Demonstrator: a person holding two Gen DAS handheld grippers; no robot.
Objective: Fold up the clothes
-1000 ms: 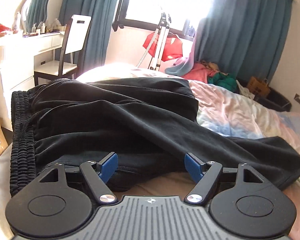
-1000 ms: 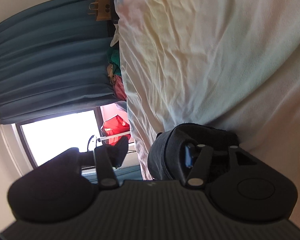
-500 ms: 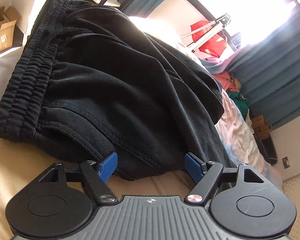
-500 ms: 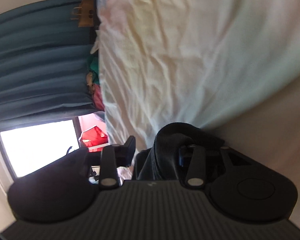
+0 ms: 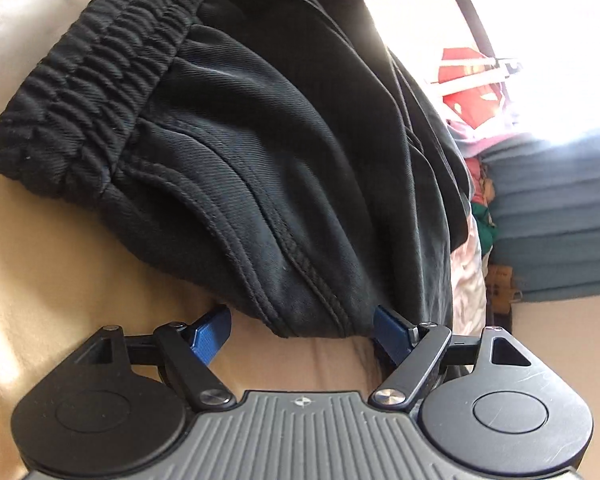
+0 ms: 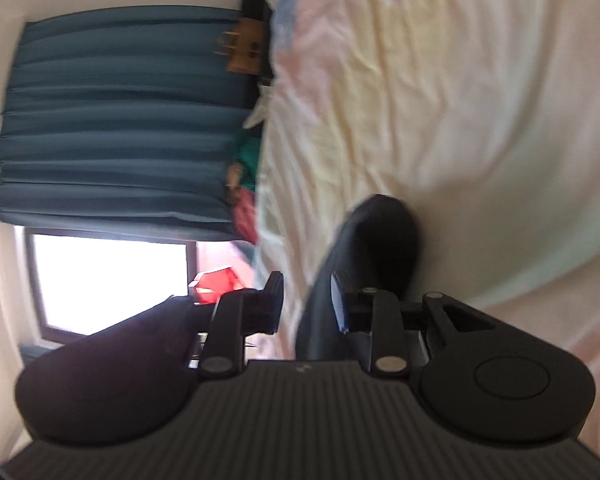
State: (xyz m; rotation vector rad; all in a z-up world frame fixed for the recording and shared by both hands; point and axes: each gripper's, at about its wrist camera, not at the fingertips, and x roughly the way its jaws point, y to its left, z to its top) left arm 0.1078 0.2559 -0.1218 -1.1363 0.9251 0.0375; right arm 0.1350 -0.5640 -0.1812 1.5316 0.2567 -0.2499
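Note:
Black trousers (image 5: 268,152) with an elastic waistband (image 5: 88,92) lie on the bed. In the left wrist view my left gripper (image 5: 302,326) is open, its blue pads either side of a seamed edge of the trousers, close against the cloth. In the right wrist view my right gripper (image 6: 306,306) is rolled on its side and partly open; a dark fold of the trousers (image 6: 374,248) lies around the right finger, and I cannot tell if the pads pinch it.
The bed sheet (image 6: 440,100) is pale and creased, beige (image 5: 52,280) under the trousers. Teal curtains (image 6: 120,120), a bright window (image 6: 112,280), a pile of clothes (image 6: 246,184) and a brown paper bag (image 6: 246,50) are beyond the bed.
My left gripper has rolled and moved in close to the trousers' seamed edge. My right gripper's fingers have spread apart, and the dark fold now sits by the right finger.

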